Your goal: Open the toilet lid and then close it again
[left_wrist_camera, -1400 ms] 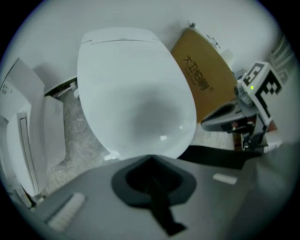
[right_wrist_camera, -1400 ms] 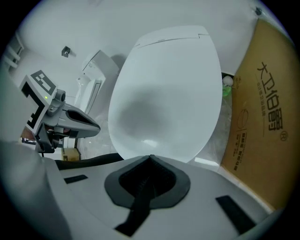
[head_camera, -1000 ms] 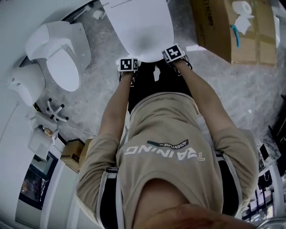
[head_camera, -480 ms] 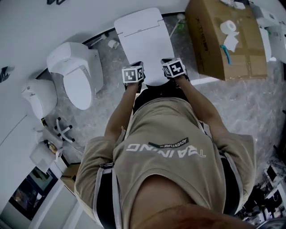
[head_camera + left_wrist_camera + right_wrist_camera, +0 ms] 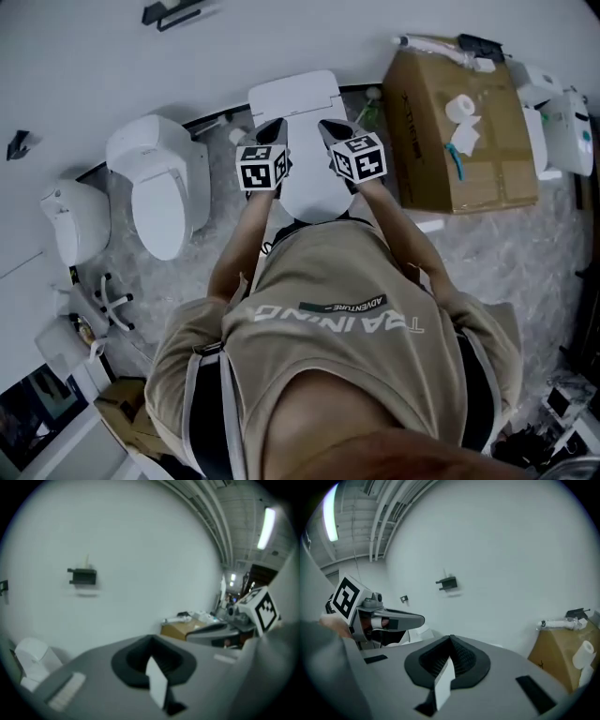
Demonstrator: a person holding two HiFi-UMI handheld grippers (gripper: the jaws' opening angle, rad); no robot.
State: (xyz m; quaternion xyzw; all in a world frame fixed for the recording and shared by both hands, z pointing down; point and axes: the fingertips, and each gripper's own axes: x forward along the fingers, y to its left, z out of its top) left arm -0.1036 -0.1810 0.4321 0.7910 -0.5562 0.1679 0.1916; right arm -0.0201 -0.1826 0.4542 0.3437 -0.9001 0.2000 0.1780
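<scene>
Toilet lid (image 5: 309, 195): white, lying down flat on its toilet by the wall, below and between the two grippers.
Left gripper (image 5: 271, 134): raised over the lid and aimed at the wall; fingers (image 5: 140, 660) pressed together, nothing held.
Right gripper (image 5: 333, 132): level beside it, apart from the lid; fingers (image 5: 461, 658) also closed and empty.
Nearby: second toilet (image 5: 159, 187) left, cardboard box (image 5: 459, 155) right, paper roll (image 5: 460, 108) on top.

Tan short-sleeved shirt (image 5: 347, 375), white TRAINING print (image 5: 337, 323), black white-striped side panels (image 5: 202, 412)
</scene>
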